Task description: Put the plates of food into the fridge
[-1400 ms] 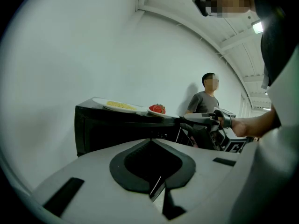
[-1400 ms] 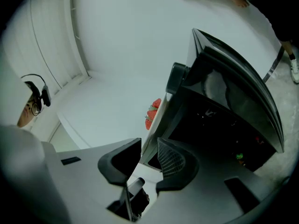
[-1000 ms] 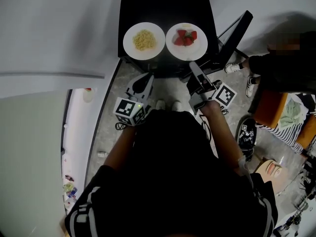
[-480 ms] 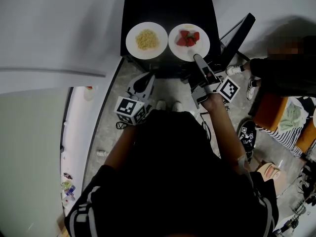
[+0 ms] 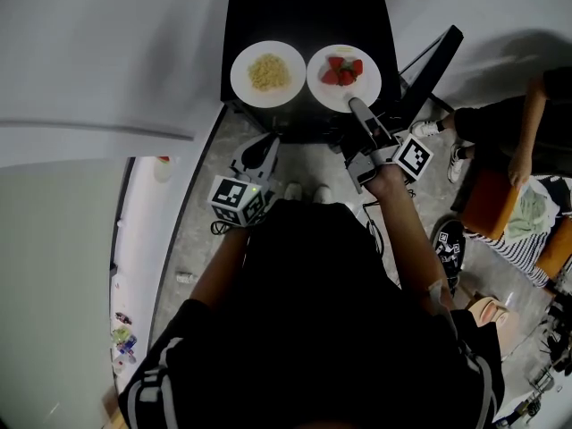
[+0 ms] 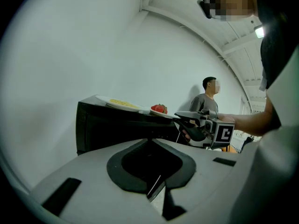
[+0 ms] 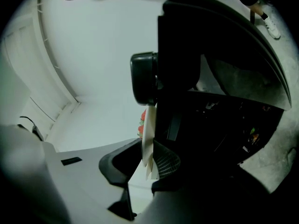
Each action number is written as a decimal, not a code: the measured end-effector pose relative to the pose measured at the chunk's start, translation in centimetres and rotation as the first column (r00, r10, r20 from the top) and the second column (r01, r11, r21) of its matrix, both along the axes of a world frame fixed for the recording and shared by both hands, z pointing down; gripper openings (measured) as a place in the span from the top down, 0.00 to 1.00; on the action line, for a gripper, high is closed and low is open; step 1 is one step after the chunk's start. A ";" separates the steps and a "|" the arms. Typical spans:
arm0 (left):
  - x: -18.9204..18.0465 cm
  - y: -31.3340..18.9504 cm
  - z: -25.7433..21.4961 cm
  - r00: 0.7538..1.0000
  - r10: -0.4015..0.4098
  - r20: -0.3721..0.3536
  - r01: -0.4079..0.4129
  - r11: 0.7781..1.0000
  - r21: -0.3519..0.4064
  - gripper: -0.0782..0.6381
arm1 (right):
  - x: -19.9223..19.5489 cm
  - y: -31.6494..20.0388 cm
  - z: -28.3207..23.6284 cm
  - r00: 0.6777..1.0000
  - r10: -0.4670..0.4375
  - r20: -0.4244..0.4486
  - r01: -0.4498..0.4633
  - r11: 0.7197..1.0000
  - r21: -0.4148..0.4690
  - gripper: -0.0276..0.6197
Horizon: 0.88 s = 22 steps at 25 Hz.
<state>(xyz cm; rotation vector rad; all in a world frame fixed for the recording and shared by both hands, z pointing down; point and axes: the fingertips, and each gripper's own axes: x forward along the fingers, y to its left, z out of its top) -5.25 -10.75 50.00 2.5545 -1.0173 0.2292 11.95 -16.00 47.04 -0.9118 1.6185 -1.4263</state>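
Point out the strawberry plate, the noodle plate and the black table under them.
strawberry plate (image 5: pixel 323 95), head view, bare white part beside the berries.
noodle plate (image 5: pixel 239 77), head view, bare rim left of the noodles.
black table (image 5: pixel 304 12), head view, bare top behind the plates.

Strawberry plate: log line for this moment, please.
right tongs: just closed on strawberry plate rim | plate: on black cabinet, not lifted | left tongs: shut, empty, held back | noodle plate: untouched

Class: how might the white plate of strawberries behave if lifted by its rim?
The round white plate of strawberries looks rigid, unlikely to flex. Held only at the rim between the jaws of the right gripper, which have just been closing, it may tip. The loose strawberries could slide.
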 end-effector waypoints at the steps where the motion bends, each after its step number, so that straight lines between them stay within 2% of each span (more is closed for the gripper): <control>1: 0.0 -0.1 0.0 1.000 0.000 0.001 0.000 1.000 0.001 0.86 | 0.0 0.0 0.0 1.000 -0.001 0.006 0.001 1.000 -0.001 0.83; 6: 0.4 -0.1 0.1 1.000 0.004 0.006 -0.004 1.000 -0.005 0.86 | 0.2 0.3 0.1 1.000 -0.011 0.014 0.011 1.000 -0.010 0.84; 12: 0.3 0.8 0.6 1.000 0.009 0.011 -0.008 1.000 -0.015 0.86 | -0.1 1.7 0.2 1.000 -0.019 -0.020 0.019 1.000 -0.002 0.88; 22: 0.5 2.3 0.6 1.000 0.019 0.011 -0.018 1.000 -0.018 0.86 | 0.3 3.8 0.4 1.000 0.008 -0.006 -0.009 0.999 -0.031 0.88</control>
